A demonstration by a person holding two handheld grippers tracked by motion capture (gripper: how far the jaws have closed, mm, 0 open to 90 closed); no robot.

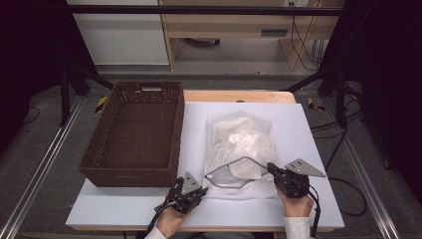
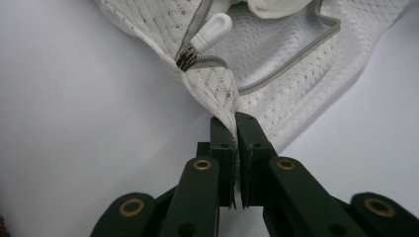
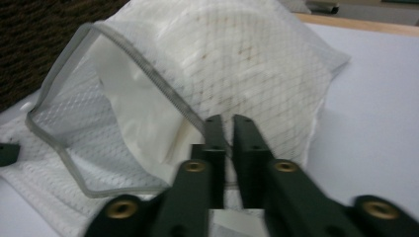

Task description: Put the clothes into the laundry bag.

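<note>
Mesh laundry bag (image 1: 239,149), grey zipper rim, woven basket (image 1: 134,132)

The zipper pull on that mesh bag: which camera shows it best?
The left gripper view: the white zipper pull sits close and sharp, just beyond the shut jaws pinching the mesh bag. In the high view it is too small to tell; the right gripper view gives the open zipper edge.
</note>
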